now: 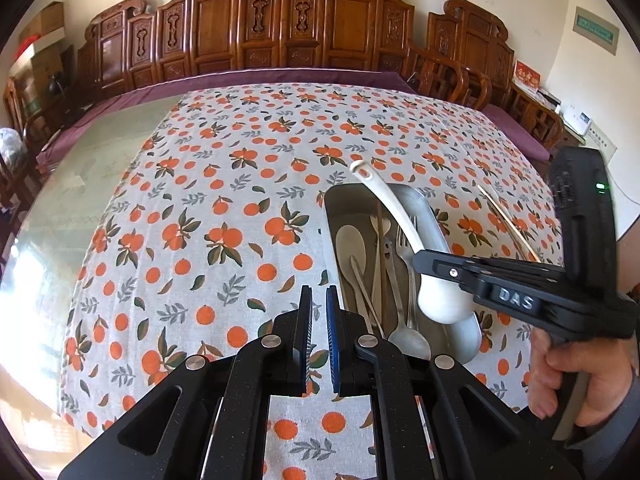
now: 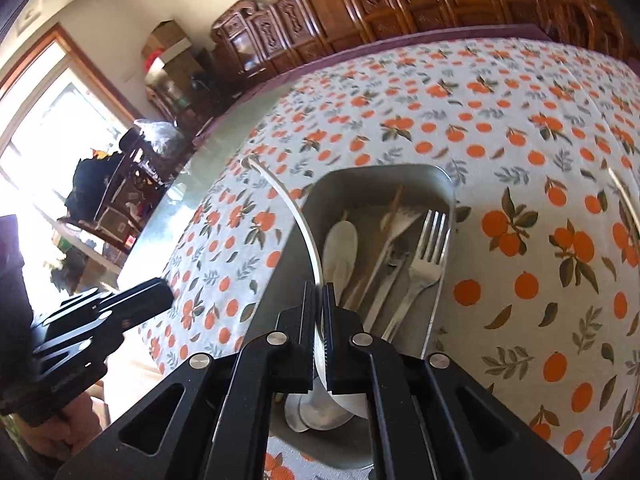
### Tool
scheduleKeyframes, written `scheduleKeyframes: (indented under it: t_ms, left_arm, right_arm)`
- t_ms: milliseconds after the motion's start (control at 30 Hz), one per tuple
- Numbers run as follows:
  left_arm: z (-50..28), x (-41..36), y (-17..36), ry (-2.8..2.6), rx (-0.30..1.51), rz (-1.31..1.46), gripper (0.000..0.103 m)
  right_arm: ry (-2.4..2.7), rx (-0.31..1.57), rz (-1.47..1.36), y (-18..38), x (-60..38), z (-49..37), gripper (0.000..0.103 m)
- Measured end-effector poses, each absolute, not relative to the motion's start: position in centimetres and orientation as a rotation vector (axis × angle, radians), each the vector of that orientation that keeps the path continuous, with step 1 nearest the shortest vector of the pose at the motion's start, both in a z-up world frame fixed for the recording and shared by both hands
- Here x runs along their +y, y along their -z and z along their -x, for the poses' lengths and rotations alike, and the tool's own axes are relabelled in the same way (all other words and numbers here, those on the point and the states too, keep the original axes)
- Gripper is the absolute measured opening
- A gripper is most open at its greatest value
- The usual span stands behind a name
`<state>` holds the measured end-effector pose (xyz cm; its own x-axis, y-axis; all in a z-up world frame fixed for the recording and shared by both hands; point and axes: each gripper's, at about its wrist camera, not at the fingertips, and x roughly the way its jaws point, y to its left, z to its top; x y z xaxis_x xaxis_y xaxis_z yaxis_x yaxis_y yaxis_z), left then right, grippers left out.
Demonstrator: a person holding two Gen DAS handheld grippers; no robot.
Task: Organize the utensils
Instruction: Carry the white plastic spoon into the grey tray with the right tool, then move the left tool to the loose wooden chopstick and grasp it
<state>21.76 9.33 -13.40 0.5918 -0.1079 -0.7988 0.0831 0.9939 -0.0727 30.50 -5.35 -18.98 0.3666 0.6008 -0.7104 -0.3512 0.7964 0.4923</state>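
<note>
A metal tray (image 1: 332, 208) on the orange-print tablecloth holds a fork (image 1: 404, 240), a metal spoon (image 1: 408, 340), a white spoon (image 1: 350, 244) and other utensils. My right gripper (image 1: 416, 264) is shut on a white ladle-shaped spoon (image 1: 384, 200) and holds it over the tray, handle pointing up and away. In the right wrist view my right gripper (image 2: 319, 292) clamps that spoon (image 2: 296, 216) just above the tray (image 2: 444, 184) and fork (image 2: 428, 248). My left gripper (image 1: 319, 296) is nearly shut and empty, just left of the tray.
A wooden chopstick (image 1: 508, 220) lies on the cloth right of the tray. The tablecloth (image 1: 224, 184) covers a glass-topped table. Carved wooden chairs (image 1: 280, 24) line the far edge. A bright window and clutter (image 2: 100, 184) stand at the left.
</note>
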Motion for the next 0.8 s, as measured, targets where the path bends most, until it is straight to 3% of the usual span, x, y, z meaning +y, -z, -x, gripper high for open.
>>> scheduleKeyframes:
  t_ms: [500,600,800]
  left_arm:
    - [-21.7,7.1,13.1,0.147,0.929,0.013,0.007]
    - [-21.6,6.4,13.0,0.152,0.921,0.007,0.02]
    - [-22.0,4.1,12.9,0.18,0.913,-0.003,0.027]
  right_arm:
    - [-0.573,1.006,-0.233,19.7,-7.8,-31.2,0.01]
    - [-0.582,0.97,-0.196,18.9,-8.8,-30.4,0.01]
    - [-0.563,0.918,-0.11,17.1,-12.0,-29.2,0.01]
